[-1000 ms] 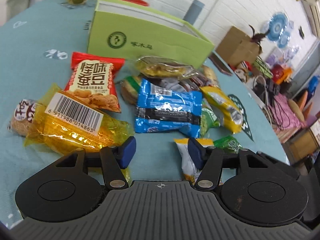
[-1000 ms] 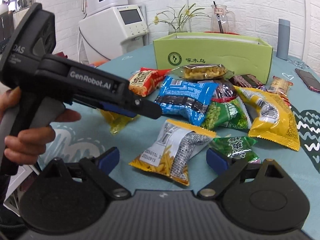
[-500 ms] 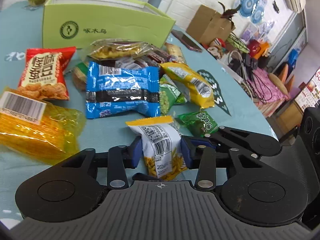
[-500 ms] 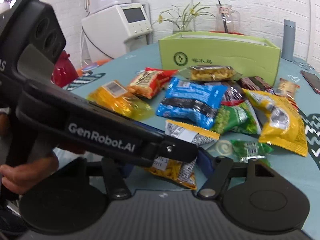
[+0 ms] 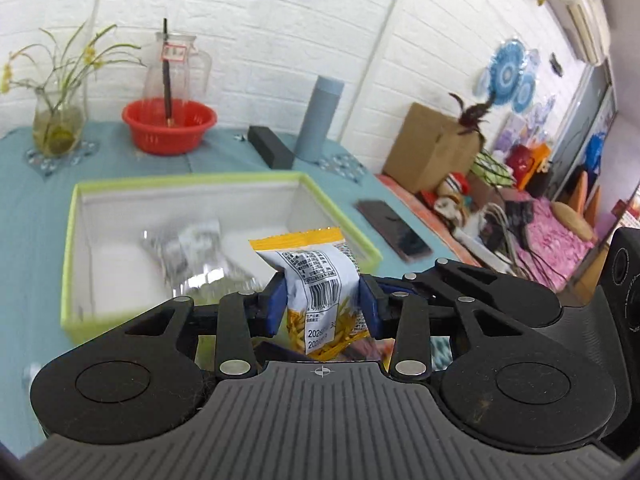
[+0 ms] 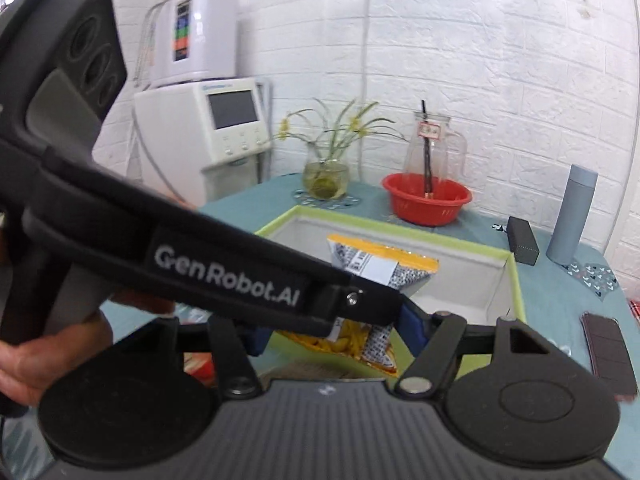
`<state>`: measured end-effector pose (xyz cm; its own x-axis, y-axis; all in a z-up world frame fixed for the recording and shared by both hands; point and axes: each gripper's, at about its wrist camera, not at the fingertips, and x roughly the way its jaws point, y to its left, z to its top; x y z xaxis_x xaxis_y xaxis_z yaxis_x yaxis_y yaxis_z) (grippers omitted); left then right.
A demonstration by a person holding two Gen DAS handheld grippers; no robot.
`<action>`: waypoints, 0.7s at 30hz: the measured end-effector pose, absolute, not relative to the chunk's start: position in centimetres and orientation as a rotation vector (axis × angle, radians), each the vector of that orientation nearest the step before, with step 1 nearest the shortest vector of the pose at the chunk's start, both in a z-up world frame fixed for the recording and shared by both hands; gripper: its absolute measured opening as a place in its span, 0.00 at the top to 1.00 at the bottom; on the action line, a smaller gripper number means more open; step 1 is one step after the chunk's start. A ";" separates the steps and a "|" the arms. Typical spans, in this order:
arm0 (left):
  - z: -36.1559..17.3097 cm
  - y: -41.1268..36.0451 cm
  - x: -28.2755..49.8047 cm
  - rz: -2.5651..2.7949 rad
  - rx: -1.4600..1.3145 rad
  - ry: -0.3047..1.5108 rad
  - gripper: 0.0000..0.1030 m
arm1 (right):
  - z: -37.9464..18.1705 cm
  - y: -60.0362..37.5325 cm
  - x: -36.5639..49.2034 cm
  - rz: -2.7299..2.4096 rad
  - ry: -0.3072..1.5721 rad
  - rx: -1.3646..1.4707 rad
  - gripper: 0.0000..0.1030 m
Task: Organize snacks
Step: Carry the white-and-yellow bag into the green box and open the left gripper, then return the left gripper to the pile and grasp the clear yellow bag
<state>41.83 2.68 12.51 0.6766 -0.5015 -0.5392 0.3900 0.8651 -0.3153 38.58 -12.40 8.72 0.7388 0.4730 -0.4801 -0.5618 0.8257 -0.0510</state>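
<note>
A yellow-and-white snack packet (image 5: 316, 276) with a barcode hangs in the air over the near edge of the green-rimmed white box (image 5: 192, 180). My left gripper (image 5: 322, 304) is shut on its middle, blue pads pressing both sides. In the right wrist view the same packet (image 6: 384, 264) sits between the pads of my right gripper (image 6: 334, 332), which is closed on its lower part. The left gripper's black body crosses that view and hides the left pad's contact. A silvery packet (image 5: 200, 264) lies blurred inside the box (image 6: 400, 228).
Behind the box on the teal table stand a red basin (image 5: 168, 128), a glass jug (image 5: 176, 64), a vase with a plant (image 5: 56, 124), a grey-blue flask (image 5: 320, 120) and a black case (image 5: 268, 148). A phone (image 5: 394, 232) lies right of the box. A hand (image 6: 40, 360) grips the left tool.
Both grippers closed on the yellow-and-white packet, lifted it off the table and carried it forward to the box. The other snacks have dropped out of view.
</note>
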 end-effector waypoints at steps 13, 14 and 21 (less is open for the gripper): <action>10.1 2.7 52.7 -0.443 -0.185 0.669 0.45 | 6.5 -14.2 48.2 0.533 0.535 -0.149 0.19; 10.6 2.9 52.1 -0.439 -0.178 0.652 0.45 | 6.9 -14.4 47.5 0.530 0.523 -0.144 0.15; 13.8 4.2 43.4 -0.447 -0.121 0.546 0.31 | 9.7 -14.8 38.8 0.572 0.439 -0.111 0.09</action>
<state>43.38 4.23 13.79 0.7613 -0.4413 -0.4751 0.3781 0.8973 -0.2277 38.81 -14.82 9.68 0.7515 0.4990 -0.4316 -0.5457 0.8378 0.0186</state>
